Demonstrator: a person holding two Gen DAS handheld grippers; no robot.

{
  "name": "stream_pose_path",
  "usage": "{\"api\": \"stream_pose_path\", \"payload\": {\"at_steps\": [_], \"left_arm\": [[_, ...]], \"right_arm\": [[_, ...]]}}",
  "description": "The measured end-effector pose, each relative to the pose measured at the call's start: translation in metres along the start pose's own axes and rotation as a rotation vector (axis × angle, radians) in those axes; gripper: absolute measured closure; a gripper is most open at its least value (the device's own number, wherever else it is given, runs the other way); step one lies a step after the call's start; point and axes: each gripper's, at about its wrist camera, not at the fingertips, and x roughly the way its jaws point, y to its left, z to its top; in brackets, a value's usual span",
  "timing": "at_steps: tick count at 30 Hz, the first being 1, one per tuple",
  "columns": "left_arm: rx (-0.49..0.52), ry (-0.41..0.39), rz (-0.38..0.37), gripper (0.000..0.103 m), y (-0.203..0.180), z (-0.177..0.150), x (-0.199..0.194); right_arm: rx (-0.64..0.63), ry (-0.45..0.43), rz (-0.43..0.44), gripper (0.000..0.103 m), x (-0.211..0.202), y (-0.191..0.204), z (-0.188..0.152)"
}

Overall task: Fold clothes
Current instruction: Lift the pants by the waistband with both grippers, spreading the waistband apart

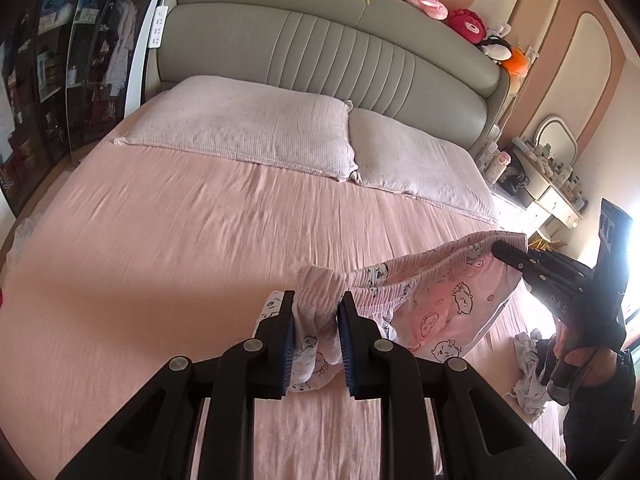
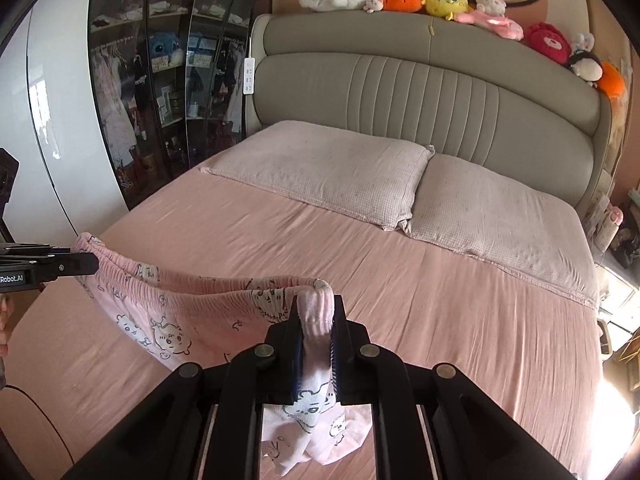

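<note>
**Pink pants held up by the waistband over the bed**

The left gripper [image 1: 316, 312] pinches one end of the pants' [image 1: 440, 304] elastic waistband; the right gripper [image 2: 317, 320] pinches the other end. The pants hang between them above the pink bed [image 2: 440, 300], with two pillows [image 2: 320, 168] near the headboard [image 2: 420, 80].

light: daylight, right side | glare: blown-out right edge | fisheye: bent, dark corners
</note>
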Motion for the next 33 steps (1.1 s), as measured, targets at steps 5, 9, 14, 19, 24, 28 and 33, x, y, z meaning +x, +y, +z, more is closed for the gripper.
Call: {"api": "stream_pose_path", "payload": {"at_steps": [5,9,14,19,24,28,33], "left_arm": [[0.037,-0.049,0.02,0.086,-0.015,0.024,-0.03],[0.048,-0.058,0.023,0.086,-0.023,0.037,-0.044],[0.06,-0.069,0.021,0.086,-0.029,0.056,-0.061],[0.07,-0.081,0.018,0.086,-0.027,0.078,-0.066],[0.083,-0.068,0.009,0.086,-0.02,0.109,-0.055],[0.128,-0.061,-0.006,0.086,-0.015,0.143,-0.042],[0.16,-0.064,-0.034,0.086,-0.008,0.184,-0.027]], "right_arm": [[-0.045,-0.019,0.004,0.095,-0.039,-0.001,0.025],[-0.088,-0.031,-0.007,0.095,-0.066,-0.001,0.043],[-0.091,-0.037,0.025,0.095,-0.085,-0.002,0.066],[-0.093,-0.034,0.033,0.095,-0.093,-0.006,0.084],[-0.116,-0.037,0.043,0.095,-0.079,-0.007,0.103],[-0.13,-0.014,0.028,0.095,-0.056,-0.01,0.125],[-0.084,0.005,0.017,0.095,-0.027,-0.027,0.16]]}}
